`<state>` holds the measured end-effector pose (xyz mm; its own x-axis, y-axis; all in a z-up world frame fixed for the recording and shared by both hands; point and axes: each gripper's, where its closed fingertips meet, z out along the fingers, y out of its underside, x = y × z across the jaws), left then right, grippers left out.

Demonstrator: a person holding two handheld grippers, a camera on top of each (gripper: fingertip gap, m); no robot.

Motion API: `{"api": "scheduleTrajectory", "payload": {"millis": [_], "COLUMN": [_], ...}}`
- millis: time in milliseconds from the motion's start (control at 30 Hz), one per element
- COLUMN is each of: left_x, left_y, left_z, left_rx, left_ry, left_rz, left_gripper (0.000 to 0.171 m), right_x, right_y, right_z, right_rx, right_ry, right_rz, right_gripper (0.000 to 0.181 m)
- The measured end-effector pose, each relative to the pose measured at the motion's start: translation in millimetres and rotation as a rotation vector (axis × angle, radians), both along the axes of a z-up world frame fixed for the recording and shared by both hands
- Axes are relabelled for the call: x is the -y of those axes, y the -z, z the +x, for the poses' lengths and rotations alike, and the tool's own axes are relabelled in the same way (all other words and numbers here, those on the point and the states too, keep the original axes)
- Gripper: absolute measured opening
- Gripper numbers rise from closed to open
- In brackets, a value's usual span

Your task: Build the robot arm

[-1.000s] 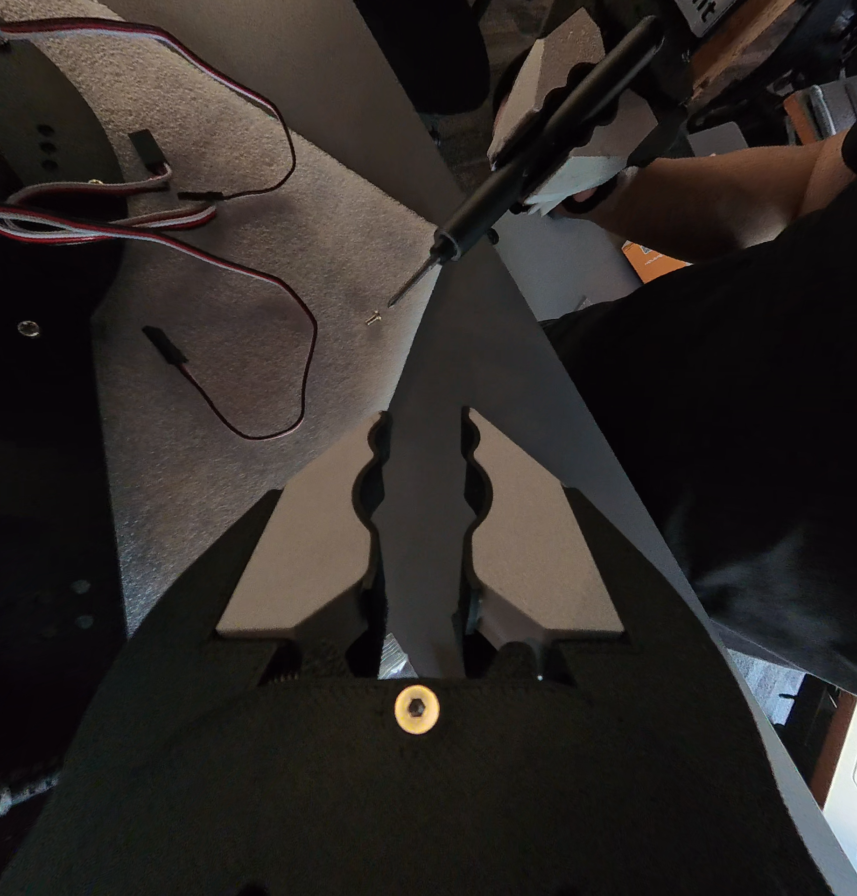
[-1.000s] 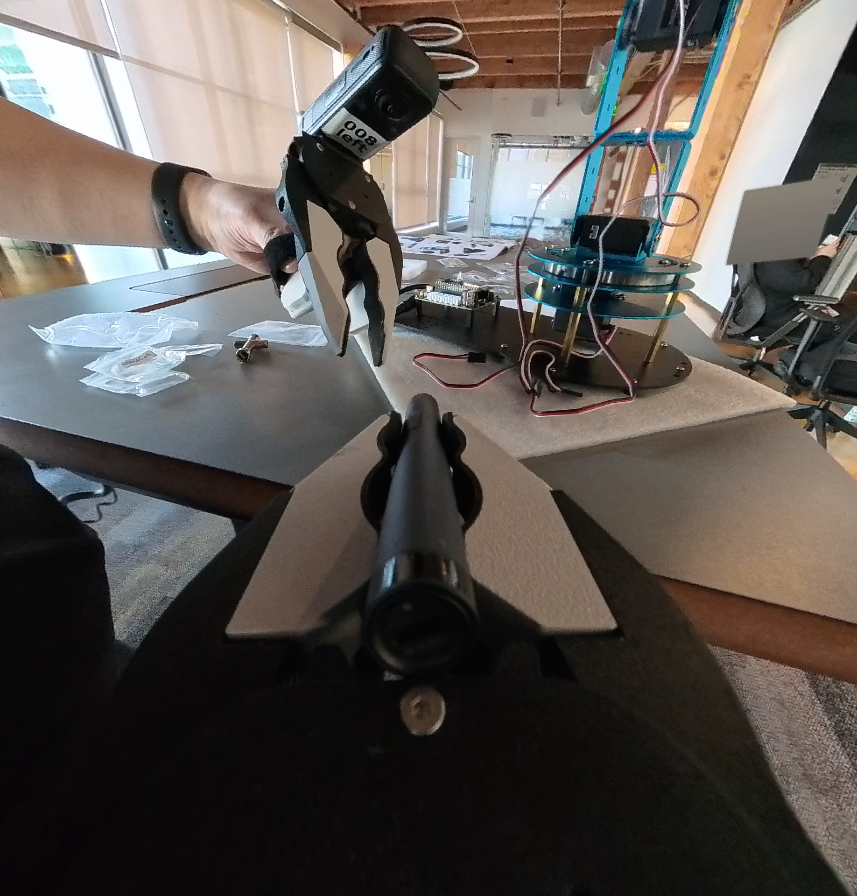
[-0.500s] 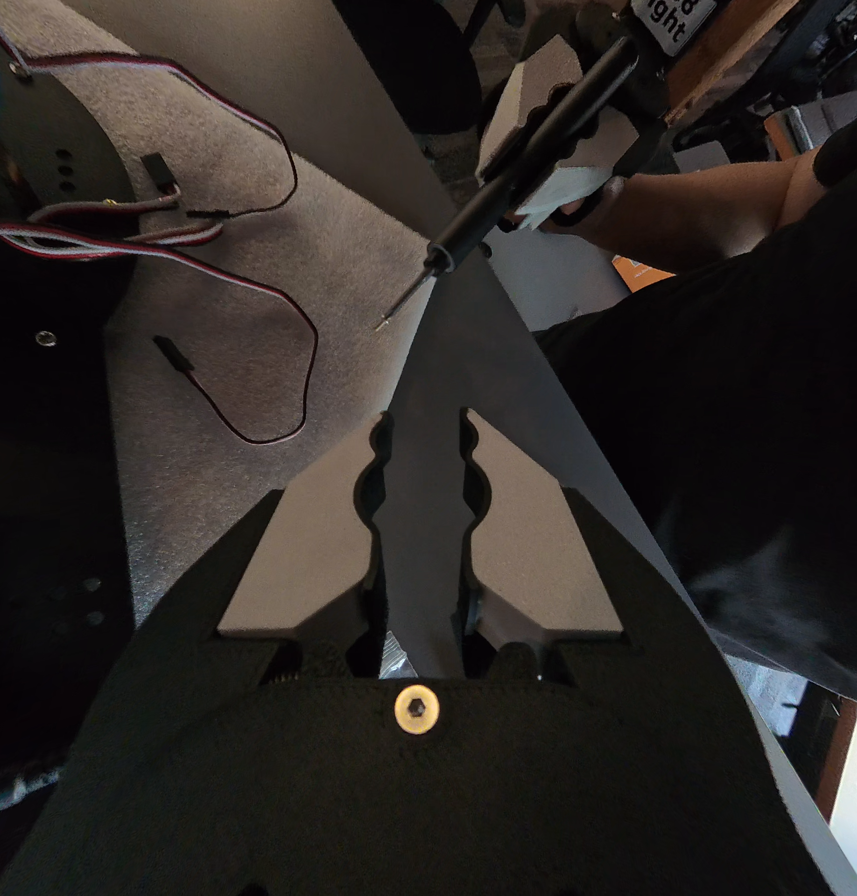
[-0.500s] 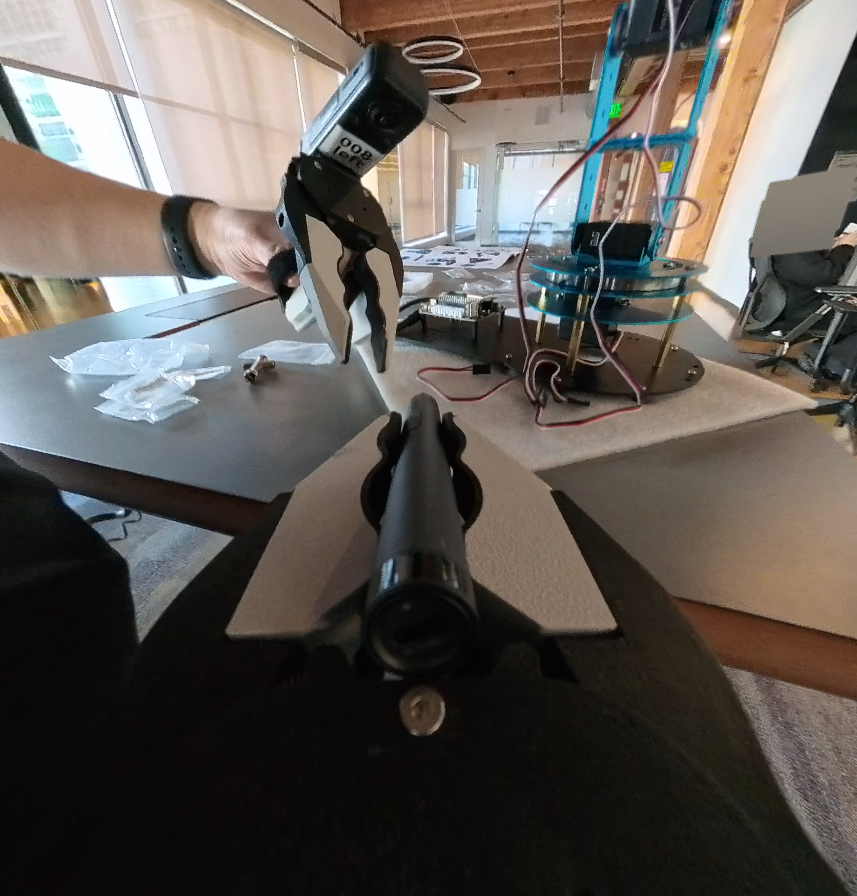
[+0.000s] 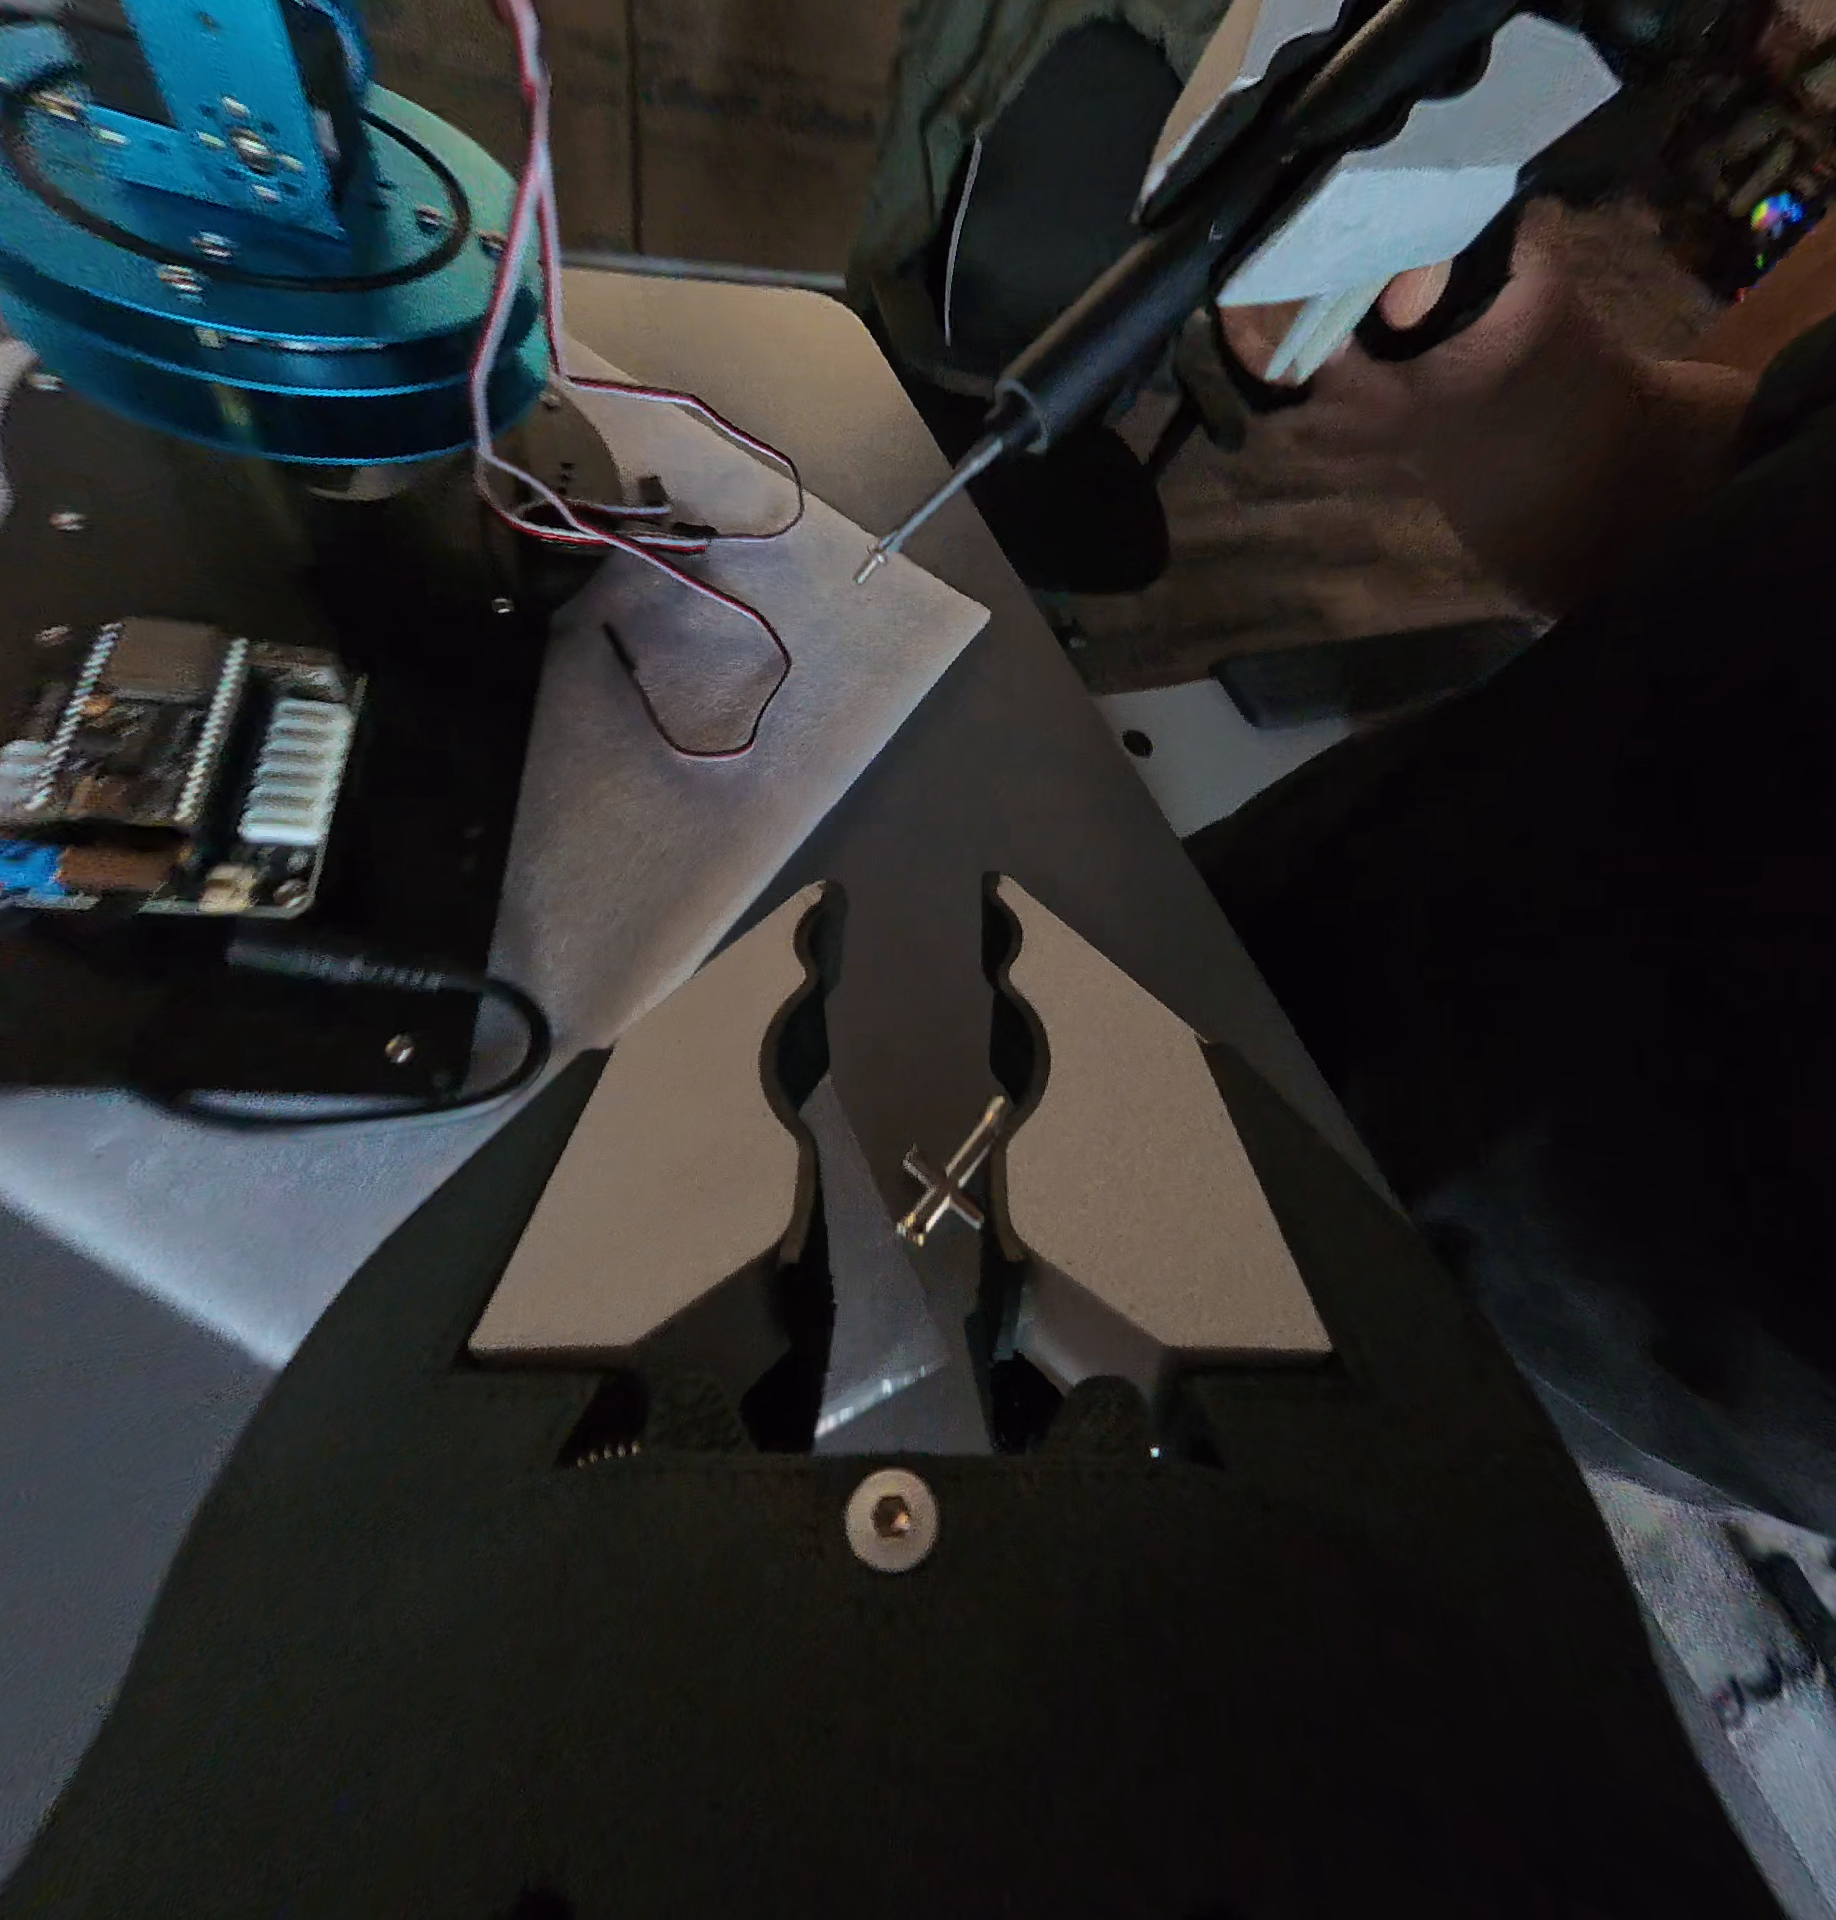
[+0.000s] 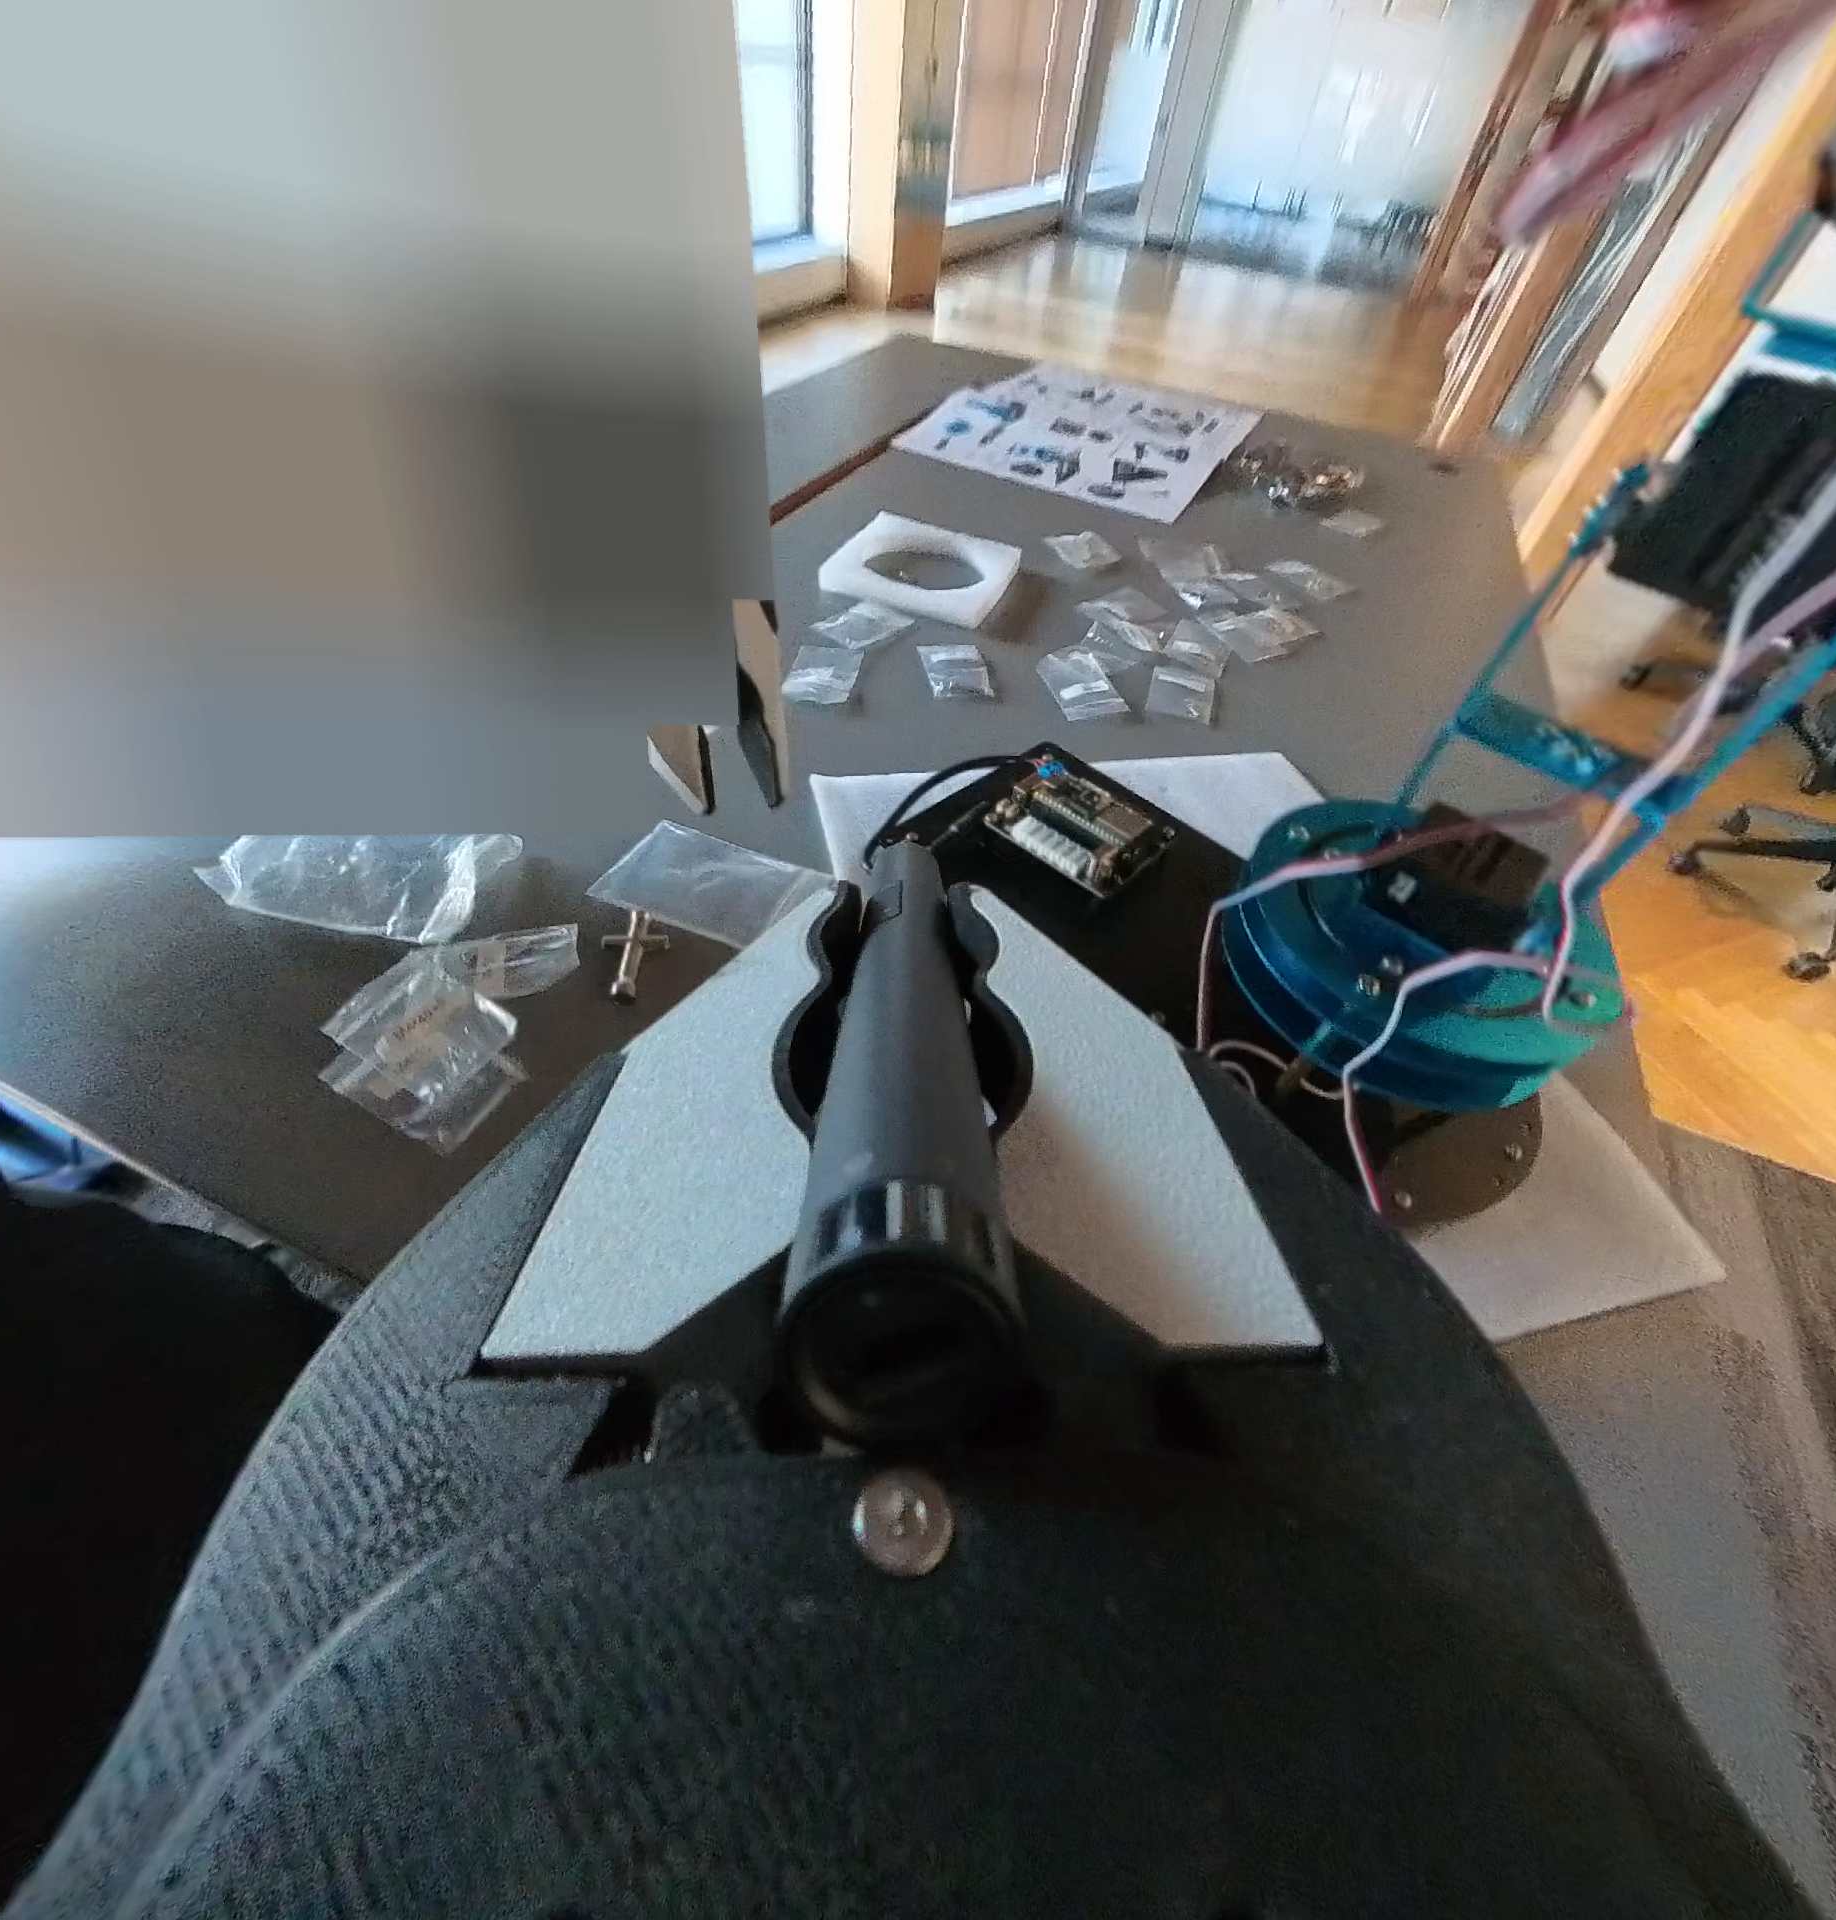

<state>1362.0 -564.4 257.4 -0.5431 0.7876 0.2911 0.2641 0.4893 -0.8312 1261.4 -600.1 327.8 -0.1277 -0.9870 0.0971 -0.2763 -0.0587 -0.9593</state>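
The right gripper [image 6: 898,914] jaws are clamped on one black screwdriver [image 6: 893,1101]; the left gripper [image 5: 906,904] jaws are parted, empty, above one cross-shaped metal tool [image 5: 950,1174] at frame centre.

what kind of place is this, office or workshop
Probably an office used as an assembly bench: a dark table strewn with small parts bags, a circuit board beside a blue kit turntable, and office chairs on wood flooring behind.

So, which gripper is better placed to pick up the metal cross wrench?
Probably left: the left gripper is open above the cross wrench; the right gripper is shut on a screwdriver.
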Motion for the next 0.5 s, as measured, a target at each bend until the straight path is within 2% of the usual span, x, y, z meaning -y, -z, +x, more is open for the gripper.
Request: {"api": "scheduleTrajectory", "payload": {"millis": [100,267,500], "left_x": [-10.3,-17.0,12.0], "left_y": [-10.4,-24.6,-52.6], "left_z": [24.3,50.1,57.2], "left_rx": [-0.038,-0.019,0.0], "left_ry": [-0.052,-0.082,-0.053], "left_rz": [-0.034,-0.115,-0.198], "left_gripper": [0.024,0.023,0.024], "right_x": [-0.3,19.6,50.6], "right_y": [-19.5,-16.2,-5.1], "right_z": [28.1,69.0,86.7], "right_rx": [-0.098,-0.28,-0.472], "right_ry": [0.02,0.104,0.209], "right_rz": [-0.023,-0.071,-0.021], "right_gripper": [0.018,0.018,0.018]}}
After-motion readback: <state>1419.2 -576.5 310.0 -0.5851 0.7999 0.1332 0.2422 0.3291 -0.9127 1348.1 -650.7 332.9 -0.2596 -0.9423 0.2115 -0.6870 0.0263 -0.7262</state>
